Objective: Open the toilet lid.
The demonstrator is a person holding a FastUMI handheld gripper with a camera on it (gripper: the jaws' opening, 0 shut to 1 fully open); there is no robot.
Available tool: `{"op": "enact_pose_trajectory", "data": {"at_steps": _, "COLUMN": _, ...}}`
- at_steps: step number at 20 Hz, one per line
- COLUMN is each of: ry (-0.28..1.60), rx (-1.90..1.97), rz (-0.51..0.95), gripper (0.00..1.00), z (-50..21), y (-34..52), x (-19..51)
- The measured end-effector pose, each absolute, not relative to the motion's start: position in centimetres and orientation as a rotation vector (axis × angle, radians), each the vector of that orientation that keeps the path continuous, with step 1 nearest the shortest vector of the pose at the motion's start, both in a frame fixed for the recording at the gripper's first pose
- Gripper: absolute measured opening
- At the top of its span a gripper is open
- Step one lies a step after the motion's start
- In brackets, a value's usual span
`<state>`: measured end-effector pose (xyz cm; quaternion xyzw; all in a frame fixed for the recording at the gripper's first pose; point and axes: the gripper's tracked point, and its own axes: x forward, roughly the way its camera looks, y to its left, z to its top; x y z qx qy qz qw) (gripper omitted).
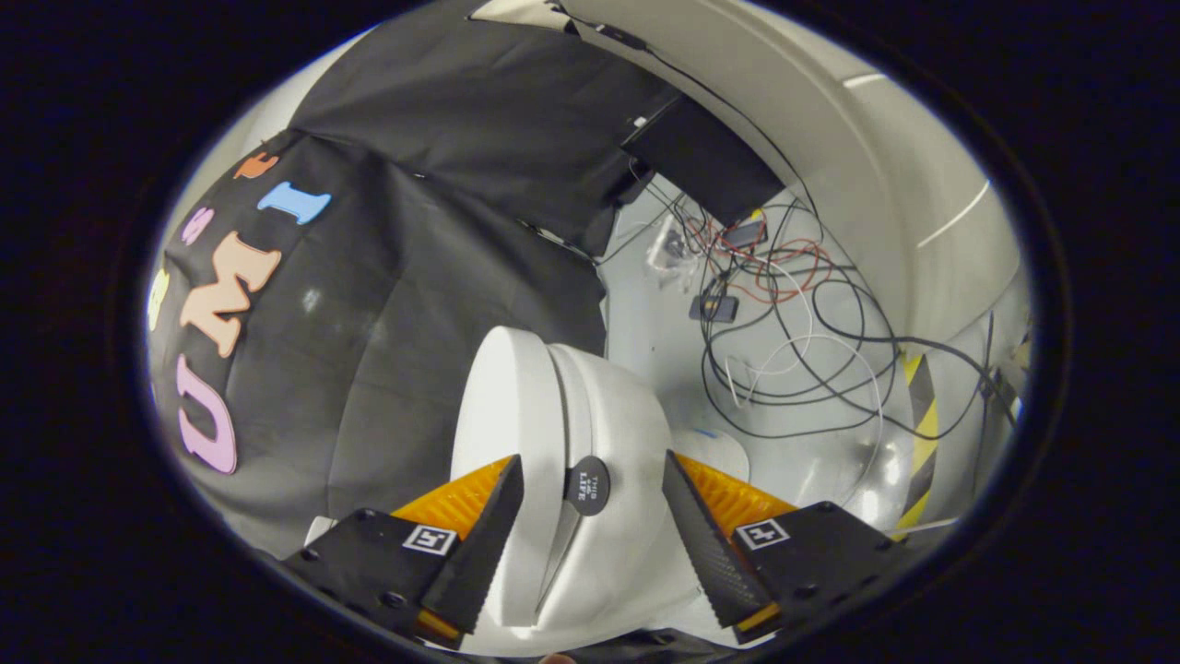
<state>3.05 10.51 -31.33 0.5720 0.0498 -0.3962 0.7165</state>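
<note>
Gripper view

Tool state: the gripper (590,516) stood wide apart, its two fingers pressing on nothing.

Task's thing: the toilet lid (512,433) lay between the fingers and just ahead of them, a white slab seen edge-on, already parted from the toilet seat (618,461) by a narrow wedge of gap (so partly raised, I judged, though not fully back).

Key relation: from the gripper's midpoint the lid edge sat at about 11 o'clock, close to the left finger (479,544); the right finger (710,544) stood beside the seat at about 3 o'clock. The lid's long axis ran roughly 12 to 6, along the line of the fingers.

Marker: a round dark tab (587,485) sat at the seam between lid and seat, dead ahead at 12 o'clock.

Pose: the view was rolled, the toilet leaning (the holding hand could not be seen).

Surroundings: tangled cables (784,314) lay on the pale floor (645,323) at 1 to 2 o'clock, well beyond the toilet; striped hazard tape (922,433) at 3 o'clock.

Next move, as a judgement: the lid wanted pushing on toward 9 o'clock, away from the seat.
</note>
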Motion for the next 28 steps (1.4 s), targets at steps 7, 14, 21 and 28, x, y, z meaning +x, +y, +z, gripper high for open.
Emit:
{"op": "enact_pose_trajectory", "data": {"at_steps": 7, "ry": 0.128, "rx": 1.312, "rz": -0.803, "gripper": 0.66, "z": -32.9, "y": 11.0, "x": 5.0}}
{"op": "enact_pose_trajectory", "data": {"at_steps": 14, "ry": 0.124, "rx": 1.333, "rz": -0.736, "gripper": 0.14, "z": -32.6, "y": 11.2, "x": 5.3}}
{"op": "enact_pose_trajectory", "data": {"at_steps": 21, "ry": 0.126, "rx": 1.334, "rz": -0.722, "gripper": 0.03, "z": -32.8, "y": 10.7, "x": 5.2}}
{"op": "enact_pose_trajectory", "data": {"at_steps": 28, "ry": 0.146, "rx": 1.222, "rz": -0.713, "gripper": 0.01, "z": -30.2, "y": 10.9, "x": 5.1}}
